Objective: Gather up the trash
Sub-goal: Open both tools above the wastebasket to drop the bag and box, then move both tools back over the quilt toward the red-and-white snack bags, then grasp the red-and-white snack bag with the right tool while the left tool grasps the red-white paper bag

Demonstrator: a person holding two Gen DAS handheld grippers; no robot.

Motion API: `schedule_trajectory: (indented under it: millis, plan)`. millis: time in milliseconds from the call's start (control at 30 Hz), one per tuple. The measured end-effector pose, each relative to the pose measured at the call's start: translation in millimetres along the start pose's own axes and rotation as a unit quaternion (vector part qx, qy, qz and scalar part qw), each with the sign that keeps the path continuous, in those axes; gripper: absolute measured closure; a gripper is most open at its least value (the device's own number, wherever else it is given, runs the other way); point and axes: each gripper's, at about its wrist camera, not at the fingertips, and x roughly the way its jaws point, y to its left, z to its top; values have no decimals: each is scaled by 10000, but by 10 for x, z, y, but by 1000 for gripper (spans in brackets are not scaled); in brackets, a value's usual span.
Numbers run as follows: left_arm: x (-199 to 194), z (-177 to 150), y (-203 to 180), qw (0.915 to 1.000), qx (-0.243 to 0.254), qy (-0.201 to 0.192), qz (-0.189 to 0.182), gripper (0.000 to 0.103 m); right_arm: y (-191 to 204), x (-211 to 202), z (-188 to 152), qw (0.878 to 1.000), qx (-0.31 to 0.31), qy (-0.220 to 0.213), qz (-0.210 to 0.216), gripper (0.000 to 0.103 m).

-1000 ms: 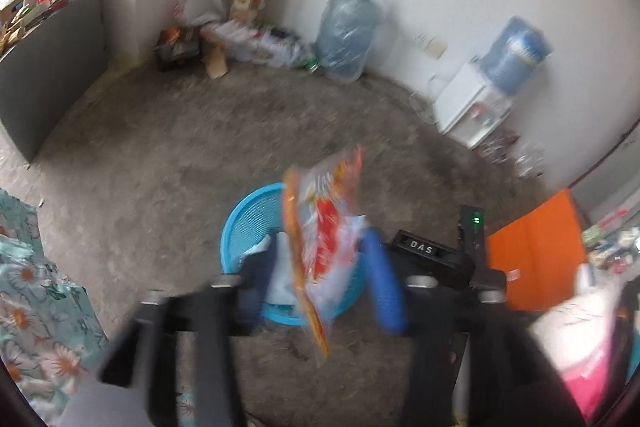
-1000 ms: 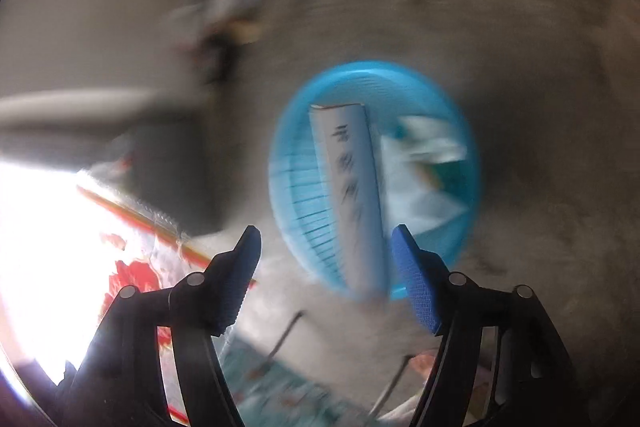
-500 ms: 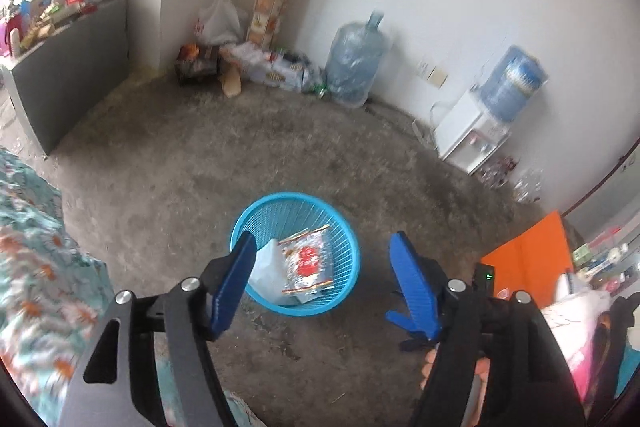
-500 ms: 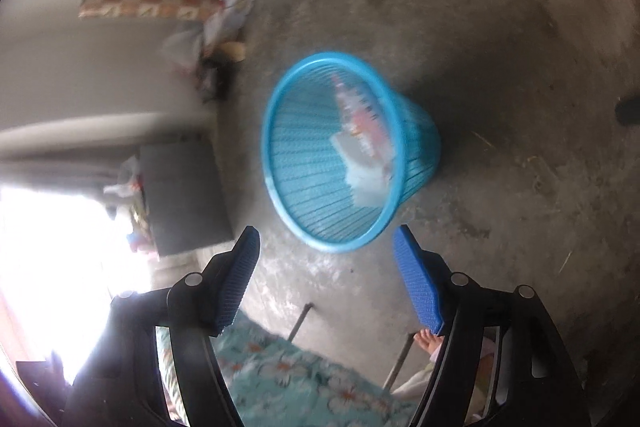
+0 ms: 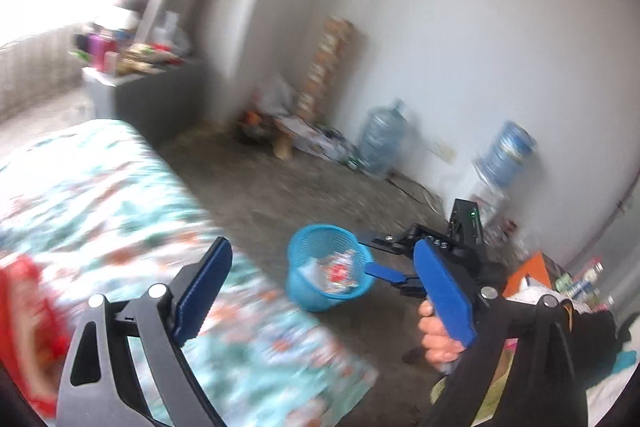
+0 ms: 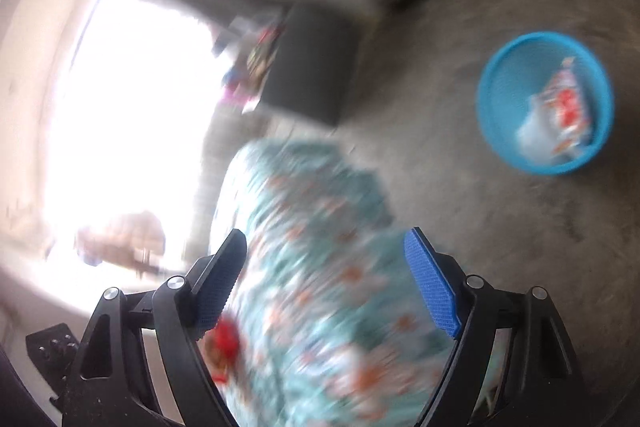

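A blue mesh basket stands on the concrete floor with a red-and-white snack wrapper and white trash inside; the right wrist view shows the basket far right. My left gripper hangs above the floral bed, its jaws opening with nothing between them. My right gripper is also over the bed, jaws opening and empty; the left wrist view shows this right gripper in a hand beside the basket. A red packet lies on the bedsheet at the far left, also seen blurred as a red packet.
The floral-sheeted bed fills the lower left. A grey cabinet with clutter stands near the bright window. Two water bottles, a dispenser and bags line the far wall. An orange box sits right.
The left gripper let the snack wrapper fall into the basket. Both grippers rose and swung left from the basket toward the bed, jaws widening. The white box now lies in the basket.
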Motion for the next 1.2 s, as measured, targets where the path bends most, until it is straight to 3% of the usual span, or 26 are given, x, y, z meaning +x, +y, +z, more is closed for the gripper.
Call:
schedule_trajectory:
  millis: [133, 200, 333, 667, 767, 900, 1033, 1200]
  plan:
    - [-689, -254, 333, 9965, -141, -483, 664, 8, 415, 254, -285, 9968, -542, 564, 163, 25]
    - [-1011, -449, 509, 9911, -250, -657, 1134, 8, 589, 372, -439, 9933, -774, 835, 210, 25]
    - [-1437, -830, 811, 9792, -647, -883, 1709, 8, 926, 632, -686, 9851, -1091, 1301, 283, 25]
    - [-1744, -1386, 1457, 9558, -1692, -1041, 2168, 8, 1825, 1333, -1376, 9534, -1985, 2258, 249, 25]
    - [-1726, -1449, 1538, 9529, -1744, -1044, 2251, 8, 2122, 1444, -1553, 9431, -2455, 2241, 112, 25]
    - [-1655, -1527, 1631, 9507, -1720, -974, 2391, 8, 2680, 1518, -1819, 9122, -3611, 1937, 45, 16]
    - [-1590, -1606, 1734, 9498, -1776, -869, 2423, 8, 3106, 1662, -2174, 8686, -4696, 1566, -209, 10]
    - [-1554, -1658, 1817, 9503, -1793, -816, 2409, 8, 3150, 1917, -2573, 8136, -5624, 1206, -851, 10]
